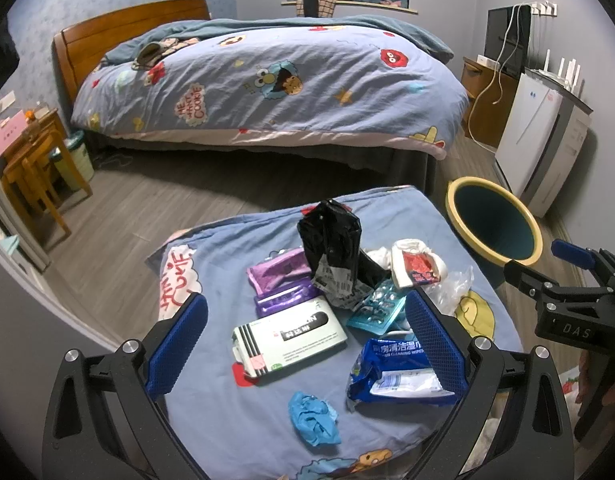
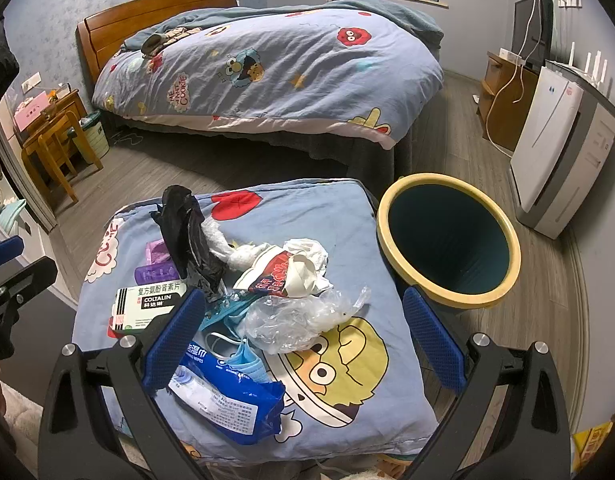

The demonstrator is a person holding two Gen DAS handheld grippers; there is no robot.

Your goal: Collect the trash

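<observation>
Trash lies on a small table under a blue cartoon cloth (image 1: pixel 235 420) (image 2: pixel 347 392). I see a black bag (image 1: pixel 331 240) (image 2: pixel 187 232), a white medicine box (image 1: pixel 291 340) (image 2: pixel 147 304), purple packets (image 1: pixel 279 276), a blue wipes pack (image 1: pixel 395 372) (image 2: pixel 227 396), a crumpled blue glove (image 1: pixel 313 418), clear plastic (image 2: pixel 303 316) and a red-and-white wrapper (image 2: pixel 283 272). A teal bin with a yellow rim (image 1: pixel 495 224) (image 2: pixel 447 240) stands on the floor to the right. My left gripper (image 1: pixel 307 344) is open above the medicine box. My right gripper (image 2: pixel 303 332) is open above the clear plastic.
A bed (image 1: pixel 267 88) with a cartoon duvet fills the back. A wooden chair and desk (image 1: pixel 31 160) stand at the left wall. A white appliance (image 2: pixel 563 148) and a wooden cabinet (image 2: pixel 503 100) stand at the right. Grey wood floor (image 1: pixel 147 208) lies between bed and table.
</observation>
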